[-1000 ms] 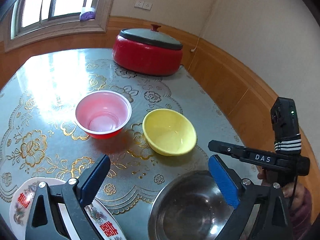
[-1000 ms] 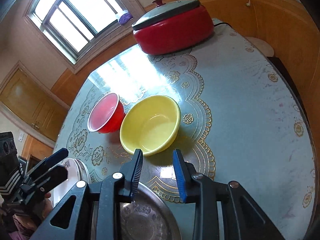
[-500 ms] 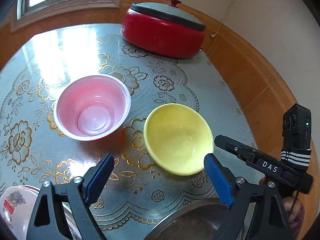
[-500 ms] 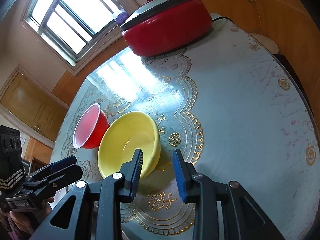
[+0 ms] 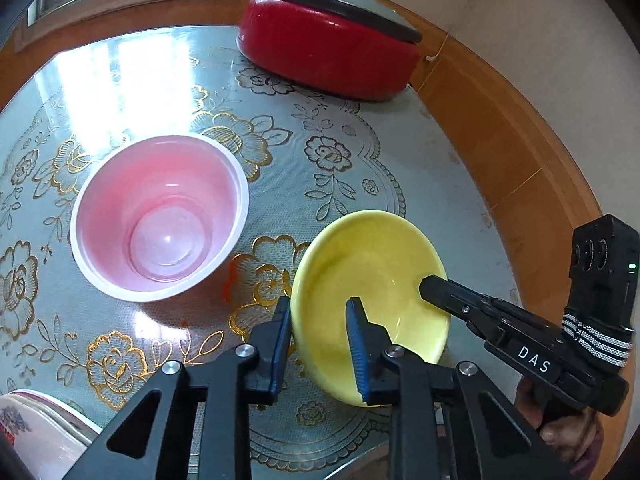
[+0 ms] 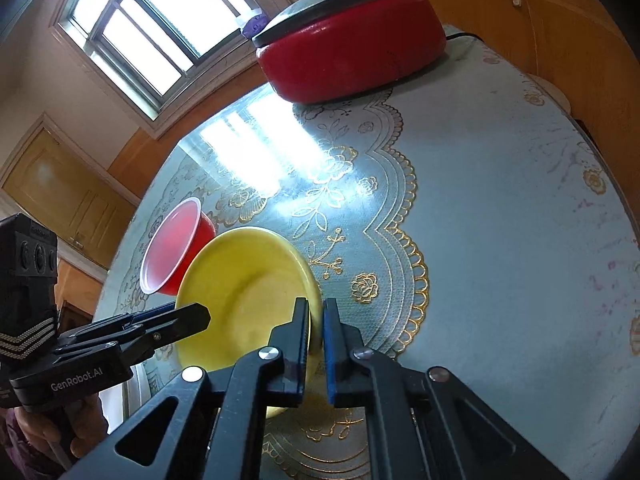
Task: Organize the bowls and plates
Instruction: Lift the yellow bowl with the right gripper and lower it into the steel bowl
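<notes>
A yellow bowl [image 5: 380,272] [image 6: 248,280] stands on the flowered table beside a pink bowl with a red outside [image 5: 160,216] [image 6: 172,256]. My left gripper [image 5: 318,320] straddles the yellow bowl's near-left rim. Its jaws are closing, one pad against the outer wall and the other inside the bowl. From the right wrist view the left gripper [image 6: 204,316] reaches over that rim. My right gripper [image 6: 318,312] is shut on the opposite rim, and the bowl looks tilted there. The right gripper's tip [image 5: 424,282] shows inside the bowl in the left wrist view.
A big red pot with a grey lid [image 5: 328,52] [image 6: 352,52] stands at the table's far edge. A patterned plate [image 5: 28,432] lies at the near left, and a steel bowl's rim [image 5: 360,460] shows at the bottom. Wood-panelled wall runs along the right.
Both grippers came forward and down onto the yellow bowl. The left jaws went from wide to narrow around its rim. The right jaws shut on the other rim. The steel bowl slid almost out of view.
</notes>
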A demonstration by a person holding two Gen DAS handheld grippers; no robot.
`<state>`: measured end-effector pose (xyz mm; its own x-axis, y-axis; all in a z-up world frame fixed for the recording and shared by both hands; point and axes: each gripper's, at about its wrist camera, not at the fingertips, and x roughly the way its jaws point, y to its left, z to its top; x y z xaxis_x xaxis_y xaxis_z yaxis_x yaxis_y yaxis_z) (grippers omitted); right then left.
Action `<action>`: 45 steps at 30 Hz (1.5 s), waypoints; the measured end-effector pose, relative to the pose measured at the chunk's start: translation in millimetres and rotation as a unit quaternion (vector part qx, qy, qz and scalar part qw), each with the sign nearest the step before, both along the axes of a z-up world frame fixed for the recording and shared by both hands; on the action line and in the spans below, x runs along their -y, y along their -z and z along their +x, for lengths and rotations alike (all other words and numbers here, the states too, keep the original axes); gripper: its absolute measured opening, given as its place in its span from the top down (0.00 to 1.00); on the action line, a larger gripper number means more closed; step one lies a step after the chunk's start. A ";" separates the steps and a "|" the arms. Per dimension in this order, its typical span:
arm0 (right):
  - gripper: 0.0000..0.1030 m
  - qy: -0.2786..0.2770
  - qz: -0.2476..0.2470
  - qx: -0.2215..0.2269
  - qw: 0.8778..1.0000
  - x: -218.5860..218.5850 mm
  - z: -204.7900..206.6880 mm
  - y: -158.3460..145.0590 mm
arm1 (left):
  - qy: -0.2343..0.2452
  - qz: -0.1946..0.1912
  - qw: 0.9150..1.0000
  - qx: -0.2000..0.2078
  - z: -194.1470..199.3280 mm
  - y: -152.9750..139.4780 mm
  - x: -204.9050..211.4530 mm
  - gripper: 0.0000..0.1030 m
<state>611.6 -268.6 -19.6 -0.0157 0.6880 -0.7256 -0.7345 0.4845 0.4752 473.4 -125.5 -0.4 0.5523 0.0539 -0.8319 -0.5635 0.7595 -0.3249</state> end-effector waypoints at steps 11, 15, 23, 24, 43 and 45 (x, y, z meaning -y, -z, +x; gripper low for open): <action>0.94 -0.003 0.036 0.045 0.998 29.8 -33.2 -54.7 | 0.043 0.053 0.997 0.043 -39.2 -50.1 35.6 0.74; 0.94 -0.014 0.037 0.052 0.998 42.3 -57.1 -66.4 | 0.069 0.063 0.994 0.051 -66.6 -58.3 52.5 0.74; 0.94 -0.046 0.010 0.046 0.998 68.6 -105.7 -56.6 | 0.104 0.055 0.992 0.047 -112.2 -42.3 77.4 0.66; 0.94 -0.046 0.005 0.043 0.998 71.3 -110.1 -54.4 | 0.108 0.053 0.992 0.046 -116.7 -40.9 80.4 0.66; 0.91 -0.001 -0.106 0.058 0.993 88.7 -139.6 -12.9 | 0.123 0.077 0.989 0.034 -144.0 -18.9 100.4 0.54; 0.86 -0.008 -0.112 0.062 0.992 85.5 -141.5 -13.5 | 0.110 0.092 0.989 0.033 -147.6 -21.5 98.3 0.40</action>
<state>470.1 -354.1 -6.1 0.0733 0.5094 -0.8574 -0.7885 0.5560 0.2629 325.7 -223.7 21.1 0.6211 0.0741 -0.7803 -0.3598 0.9114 -0.1999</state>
